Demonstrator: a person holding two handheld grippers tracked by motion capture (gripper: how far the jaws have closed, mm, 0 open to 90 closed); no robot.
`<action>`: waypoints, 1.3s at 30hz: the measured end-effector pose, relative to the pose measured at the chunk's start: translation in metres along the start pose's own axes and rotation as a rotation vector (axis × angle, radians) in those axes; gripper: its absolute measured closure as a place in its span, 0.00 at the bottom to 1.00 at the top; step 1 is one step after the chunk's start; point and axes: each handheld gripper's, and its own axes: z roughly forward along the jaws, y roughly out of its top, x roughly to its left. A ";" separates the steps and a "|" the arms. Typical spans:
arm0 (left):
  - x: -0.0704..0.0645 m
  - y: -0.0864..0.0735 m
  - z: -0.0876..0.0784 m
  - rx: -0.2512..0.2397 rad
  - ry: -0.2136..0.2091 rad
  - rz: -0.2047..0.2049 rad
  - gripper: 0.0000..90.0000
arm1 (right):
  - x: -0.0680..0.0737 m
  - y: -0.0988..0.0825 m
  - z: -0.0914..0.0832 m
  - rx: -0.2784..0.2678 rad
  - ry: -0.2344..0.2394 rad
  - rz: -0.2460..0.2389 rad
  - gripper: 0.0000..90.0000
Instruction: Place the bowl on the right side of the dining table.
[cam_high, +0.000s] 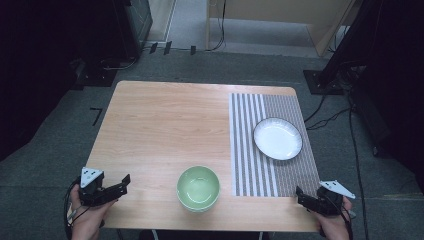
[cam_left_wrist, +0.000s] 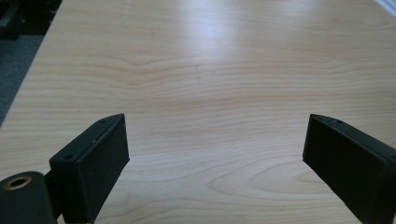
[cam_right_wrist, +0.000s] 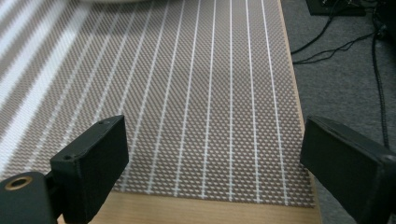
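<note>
Rectangular pale woodgrain table (cam_high: 165, 125), glossy round green bowl (cam_high: 198, 187) at its near edge, woven striped placemat (cam_high: 250, 150) right of bowl bearing white dark-rimmed plate (cam_high: 277, 138), left gripper (cam_high: 120, 186) jaws spread, right gripper (cam_high: 301, 196) jaws spread

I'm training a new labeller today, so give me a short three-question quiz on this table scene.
1. True or false: the white plate lies on the striped placemat.
2. What stands nearest the table's front edge? A) green bowl B) white plate C) a cup
3. Fill in: both the left gripper and the right gripper have their fingers ____.

Key: 1 true; 2 A; 3 open, with nothing between them.
</note>
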 end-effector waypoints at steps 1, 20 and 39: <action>0.000 0.000 0.000 0.000 0.000 0.000 0.07 | 0.001 0.001 -0.001 -0.005 0.001 0.005 0.09; -0.032 0.008 -0.006 -0.028 -0.080 0.049 0.07 | 0.064 0.042 -0.040 -0.143 0.136 -0.006 0.28; -0.041 0.009 -0.006 -0.041 -0.086 0.056 0.17 | 0.123 0.069 -0.049 -0.192 0.254 -0.089 0.40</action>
